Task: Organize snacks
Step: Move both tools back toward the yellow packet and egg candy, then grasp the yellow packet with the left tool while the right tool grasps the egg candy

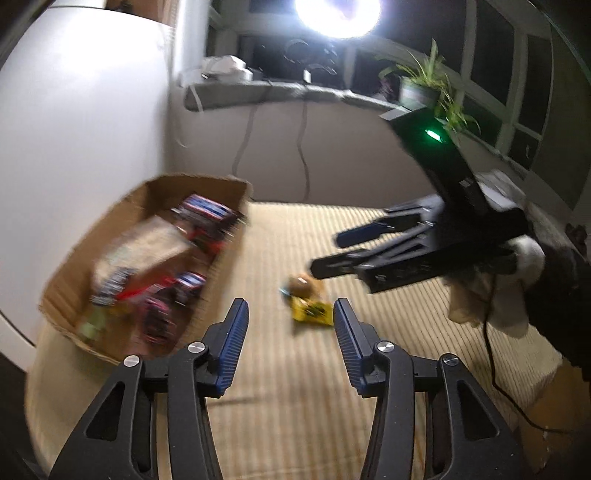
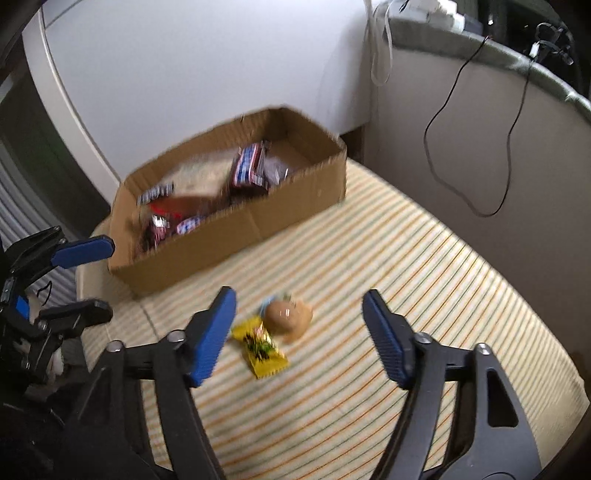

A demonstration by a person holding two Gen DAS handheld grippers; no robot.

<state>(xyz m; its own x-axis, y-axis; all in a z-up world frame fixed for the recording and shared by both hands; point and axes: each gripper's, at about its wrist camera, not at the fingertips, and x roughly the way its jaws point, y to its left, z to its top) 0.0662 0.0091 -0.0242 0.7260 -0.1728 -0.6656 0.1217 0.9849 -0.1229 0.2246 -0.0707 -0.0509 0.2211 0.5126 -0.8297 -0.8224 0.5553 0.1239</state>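
Note:
A cardboard box point(image 2: 258, 218) holds several wrapped snacks point(image 2: 247, 168); it also shows in the left wrist view point(image 1: 74, 295). On the striped cloth lie a yellow snack packet point(image 2: 264, 349) and a round tan wrapped bun point(image 2: 290, 317), touching each other; both show in the left wrist view, packet point(image 1: 312, 312) and bun point(image 1: 303, 286). My right gripper point(image 2: 299, 306) is open and empty, hovering over the two snacks. My left gripper point(image 1: 290, 314) is open and empty, a little short of them. The right gripper point(image 1: 332, 251) shows in the left view, the left gripper point(image 2: 96, 277) in the right view.
The striped cloth point(image 2: 406, 277) covers the table. A grey ledge point(image 1: 280, 92) with a potted plant point(image 1: 424, 85) and cables point(image 2: 461, 147) runs behind. A white wall panel point(image 2: 184, 66) stands behind the box. A bright lamp point(image 1: 338, 14) glares above.

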